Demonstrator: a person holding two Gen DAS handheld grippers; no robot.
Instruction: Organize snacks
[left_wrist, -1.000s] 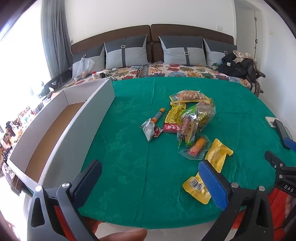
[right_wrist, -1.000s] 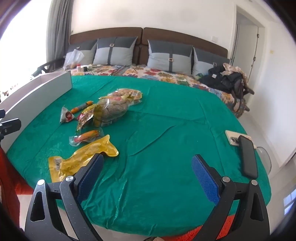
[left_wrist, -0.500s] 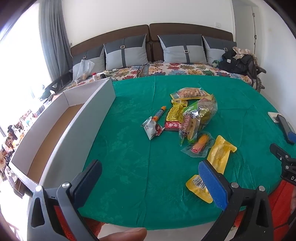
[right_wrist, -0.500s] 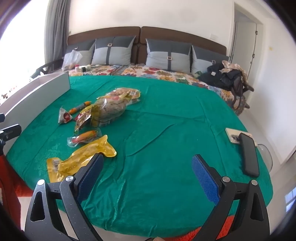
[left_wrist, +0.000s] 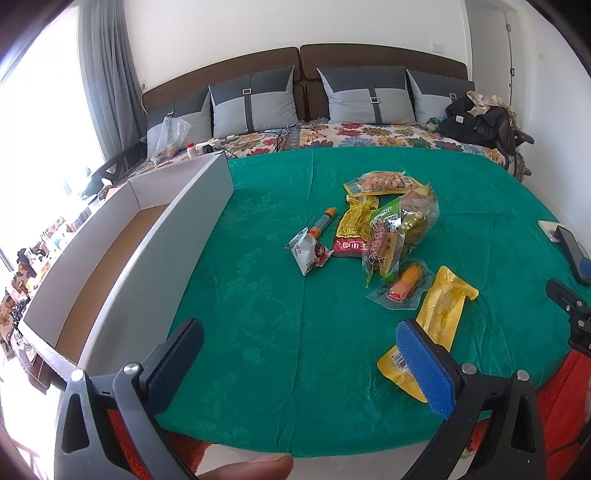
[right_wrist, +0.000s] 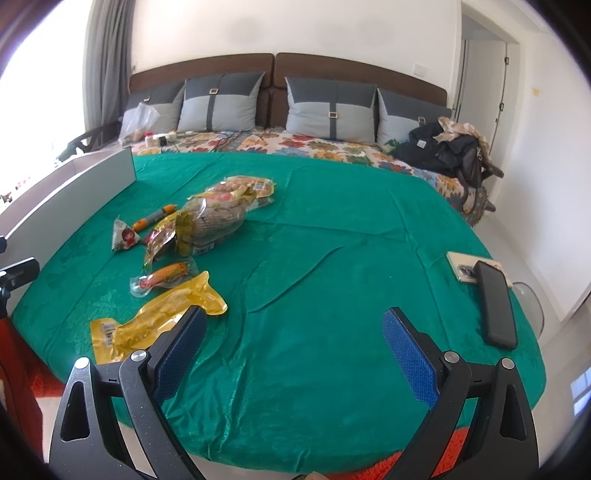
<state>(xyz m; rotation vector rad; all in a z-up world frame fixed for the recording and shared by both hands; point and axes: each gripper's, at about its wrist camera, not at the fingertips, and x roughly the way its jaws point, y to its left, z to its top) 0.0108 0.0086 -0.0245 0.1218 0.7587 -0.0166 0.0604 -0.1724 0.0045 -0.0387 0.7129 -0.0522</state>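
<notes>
Several snack packets lie in a loose pile on the green cloth: a long yellow packet nearest, a clear-wrapped sausage, a clear bag of mixed snacks, a white triangular packet, an orange stick and a peanut packet. An open white cardboard box stands at the left. My left gripper is open and empty near the front edge. My right gripper is open and empty, right of the yellow packet.
A phone and a black case lie at the cloth's right edge. Grey pillows, a floral sheet and a black bag are at the back. A plastic bag and a small bottle sit behind the box.
Both grippers have shifted slightly; the views have drifted a little, with the snacks and box staying in place. Both stay open.
</notes>
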